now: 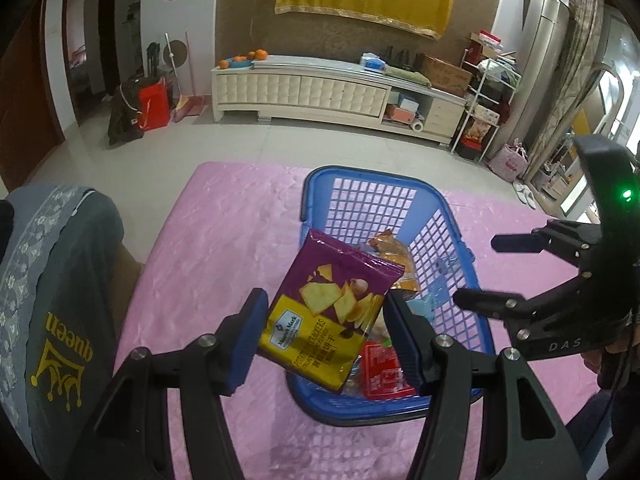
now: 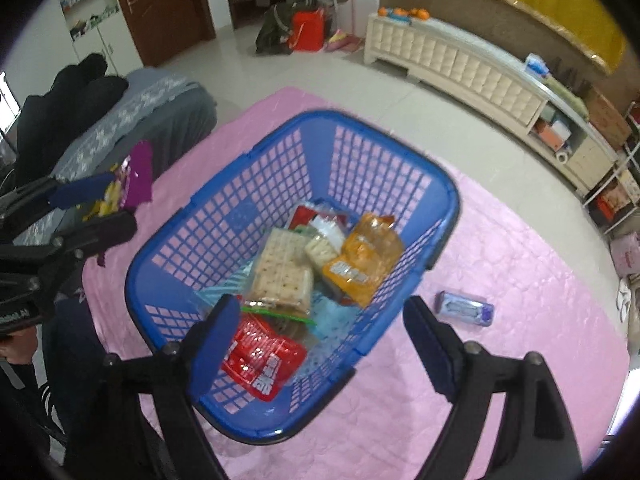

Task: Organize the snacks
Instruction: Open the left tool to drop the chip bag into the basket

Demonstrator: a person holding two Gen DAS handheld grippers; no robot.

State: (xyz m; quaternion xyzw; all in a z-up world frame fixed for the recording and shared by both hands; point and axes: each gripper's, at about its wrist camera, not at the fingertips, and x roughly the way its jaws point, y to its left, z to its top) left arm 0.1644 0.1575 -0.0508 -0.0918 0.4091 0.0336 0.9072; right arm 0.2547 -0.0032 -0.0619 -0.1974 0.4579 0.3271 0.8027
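Blue lattice basket, pink cloth

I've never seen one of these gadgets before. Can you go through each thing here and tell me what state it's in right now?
Left gripper: shut on the purple cracker bag.
Purple cracker bag: sealed, held tilted above the basket.
Right gripper: open, holding nothing.
Blue basket: upright on the pink cloth, partly filled.
Red packet: lying in the basket.
Orange packet: lying in the basket.
Small blue packet: outside the basket, flat on the cloth.

The red packet is partly hidden behind the purple cracker bag in the left wrist view. Small print on the blue pack cannot be read.
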